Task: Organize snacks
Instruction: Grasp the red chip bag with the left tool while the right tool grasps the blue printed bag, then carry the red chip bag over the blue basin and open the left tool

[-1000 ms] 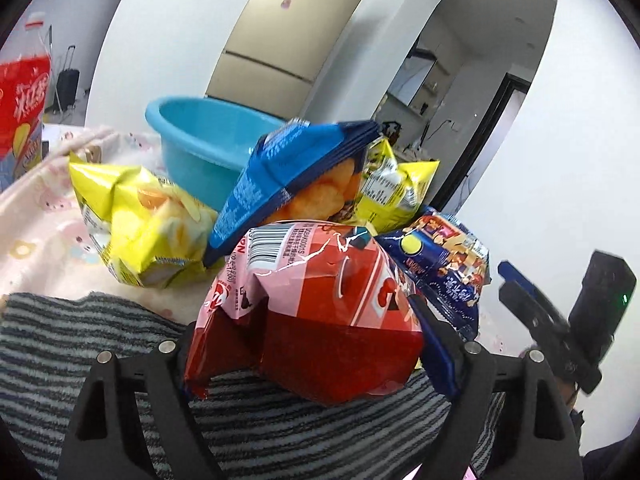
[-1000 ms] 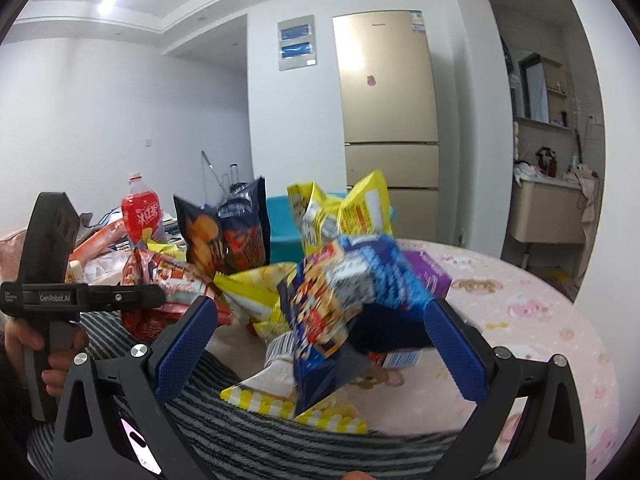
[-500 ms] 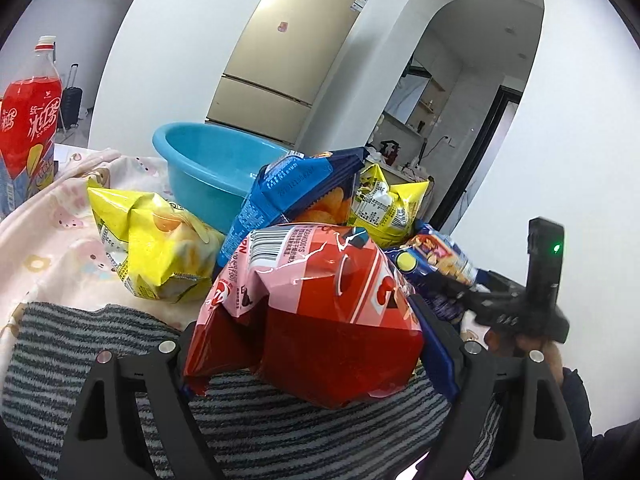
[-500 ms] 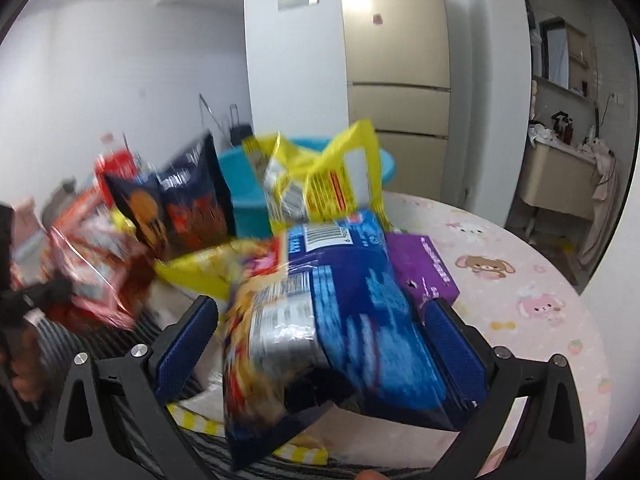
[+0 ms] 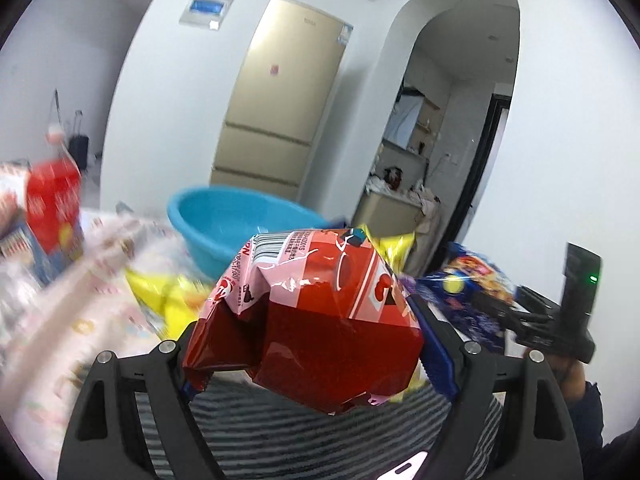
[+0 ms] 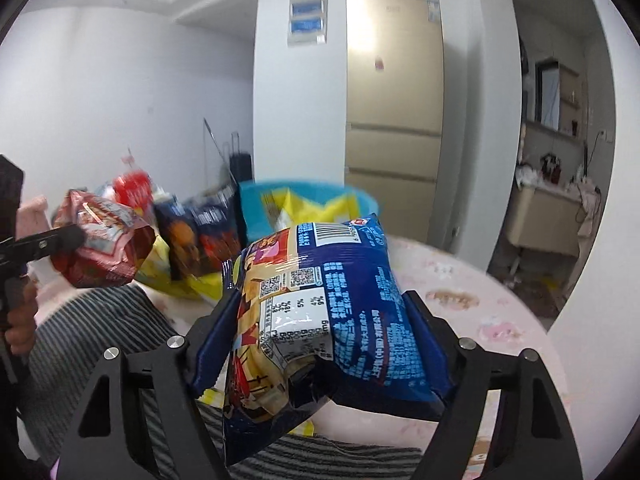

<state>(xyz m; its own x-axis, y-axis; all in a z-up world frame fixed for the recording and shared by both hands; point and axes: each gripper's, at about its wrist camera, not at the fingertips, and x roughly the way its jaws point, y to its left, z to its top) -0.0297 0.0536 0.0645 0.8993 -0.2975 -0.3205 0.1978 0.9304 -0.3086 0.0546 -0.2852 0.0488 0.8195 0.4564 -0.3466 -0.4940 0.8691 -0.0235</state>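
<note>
Risks at this moment, both hands loaded.

Left gripper (image 5: 308,344) is clamped on the red bag (image 5: 316,312), squeezing its lower, crumpled half; the bag is off the table and puffed above the jaws. Right gripper (image 6: 320,344) is clamped on the blue bag (image 6: 320,312), also lifted, barcode end pointing away from the camera.

Blue basin (image 5: 236,220) sits beyond, on the pink tablecloth (image 6: 500,320); probably the drop point. Yellow bag (image 6: 312,204) appears to stand in or against it; cannot tell which. Dark bag (image 6: 200,236) stands upright just beside the basin. Red bottle (image 5: 52,204) stands at the far left edge.

What could go wrong:
- Slip. Both bags are slick film, air-filled; grip is on soft pillow, not on a seam. A quick swing could let either slide out.
- Crush. Harder clamping likely breaks contents or bursts a seal.
- Collision. Both grippers head the same way and are near each other; bags could bump over the basin.
- Knock-over. A low pass could topple the dark bag or the bottle.
- Background is blurred, so clearances are hard to judge.
</note>
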